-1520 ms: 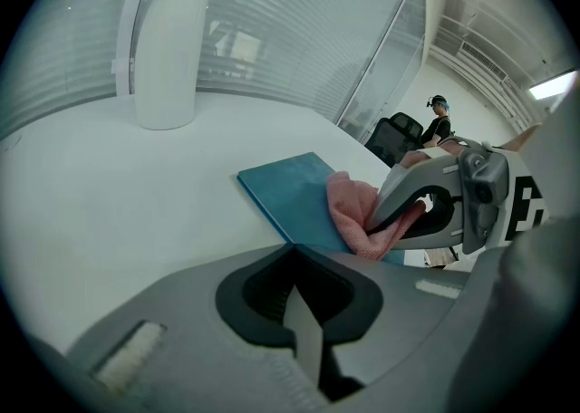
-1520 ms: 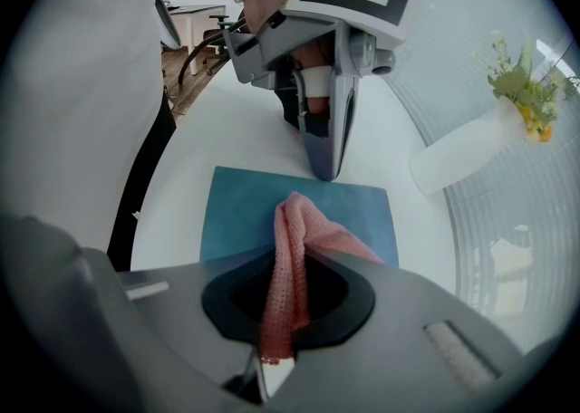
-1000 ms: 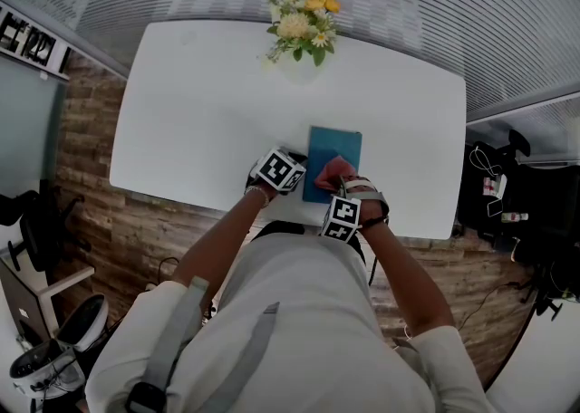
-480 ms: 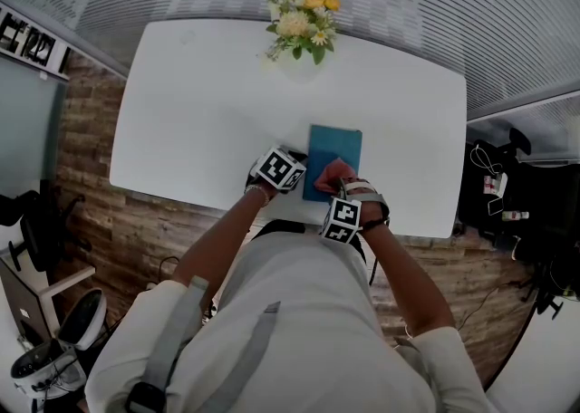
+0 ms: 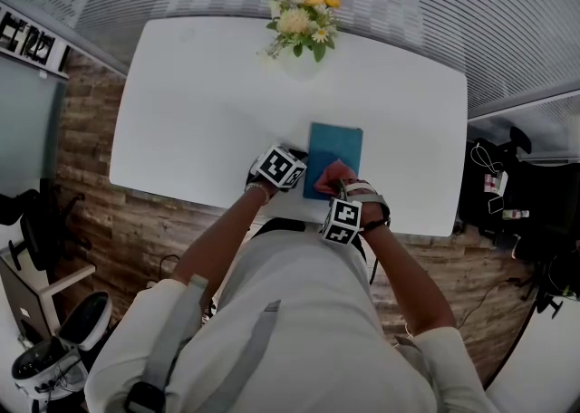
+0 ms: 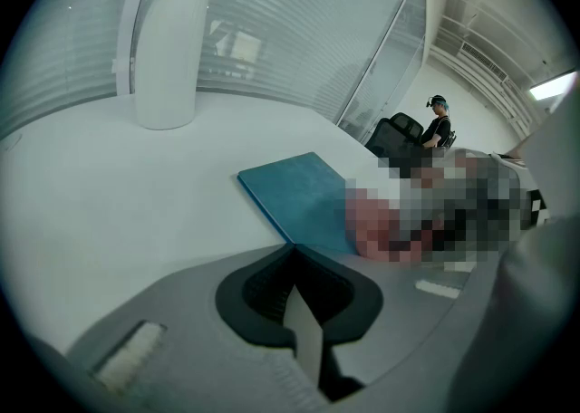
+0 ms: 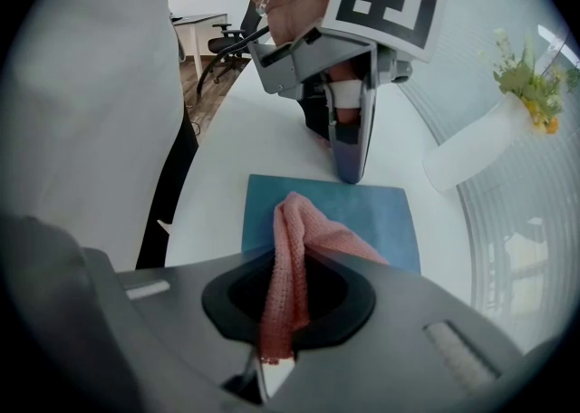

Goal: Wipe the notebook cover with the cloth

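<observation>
A teal notebook lies flat on the white table, close to its near edge. A pink cloth hangs bunched from my right gripper, which is shut on it, and its free end rests on the notebook's cover near the person. My left gripper is shut with nothing between its jaws. Its tip presses down at the notebook's left edge. In the head view the cloth covers the notebook's near end, between the two marker cubes.
A white vase with yellow and white flowers stands at the table's far edge. The table's near edge runs just under both hands. Office chairs and a bag stand on the floor to the right.
The right gripper has drawn the cloth slightly toward the notebook's near end. The left gripper and the notebook have stayed in place.
</observation>
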{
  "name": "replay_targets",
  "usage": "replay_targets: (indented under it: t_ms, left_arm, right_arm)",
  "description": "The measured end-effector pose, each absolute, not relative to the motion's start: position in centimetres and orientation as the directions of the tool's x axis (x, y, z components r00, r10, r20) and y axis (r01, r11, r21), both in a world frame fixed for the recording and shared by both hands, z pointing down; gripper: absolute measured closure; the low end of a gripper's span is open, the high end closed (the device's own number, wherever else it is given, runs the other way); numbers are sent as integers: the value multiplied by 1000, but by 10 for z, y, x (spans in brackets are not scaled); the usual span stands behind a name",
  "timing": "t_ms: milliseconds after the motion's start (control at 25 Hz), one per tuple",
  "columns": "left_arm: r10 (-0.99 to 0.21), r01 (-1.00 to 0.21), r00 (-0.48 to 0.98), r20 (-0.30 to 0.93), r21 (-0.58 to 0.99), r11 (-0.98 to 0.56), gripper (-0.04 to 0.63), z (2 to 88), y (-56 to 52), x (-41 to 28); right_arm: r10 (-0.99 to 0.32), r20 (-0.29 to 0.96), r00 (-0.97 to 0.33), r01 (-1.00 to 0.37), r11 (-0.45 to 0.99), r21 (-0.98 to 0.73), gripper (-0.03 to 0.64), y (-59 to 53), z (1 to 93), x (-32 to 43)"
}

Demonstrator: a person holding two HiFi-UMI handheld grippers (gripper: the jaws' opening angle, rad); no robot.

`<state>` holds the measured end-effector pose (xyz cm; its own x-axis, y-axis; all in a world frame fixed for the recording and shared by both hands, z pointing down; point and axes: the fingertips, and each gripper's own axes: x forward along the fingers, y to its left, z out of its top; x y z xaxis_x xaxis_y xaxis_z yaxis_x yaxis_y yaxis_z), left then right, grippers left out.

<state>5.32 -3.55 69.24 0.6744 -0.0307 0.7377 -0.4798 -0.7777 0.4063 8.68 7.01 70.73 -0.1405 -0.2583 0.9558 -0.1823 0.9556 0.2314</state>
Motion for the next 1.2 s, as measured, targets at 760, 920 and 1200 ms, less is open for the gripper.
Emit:
replay_targets:
  t_ms: [760, 920, 1200]
  left_arm:
    - [-29, -481, 673, 739, 407, -777, 601, 692, -35, 53]
    - [-30, -481, 673, 739, 407, -777, 601, 691, -35, 53]
    - [-31, -480, 674, 738, 406, -778, 601, 692, -35, 54]
  right_arm:
    - [-206, 966, -155, -184, 967, 177, 600, 94, 705, 84]
    - [-198, 968, -156, -184, 968, 168, 600, 98, 705, 84]
    - [-192, 965, -180, -196, 968, 156, 600, 100, 701, 78]
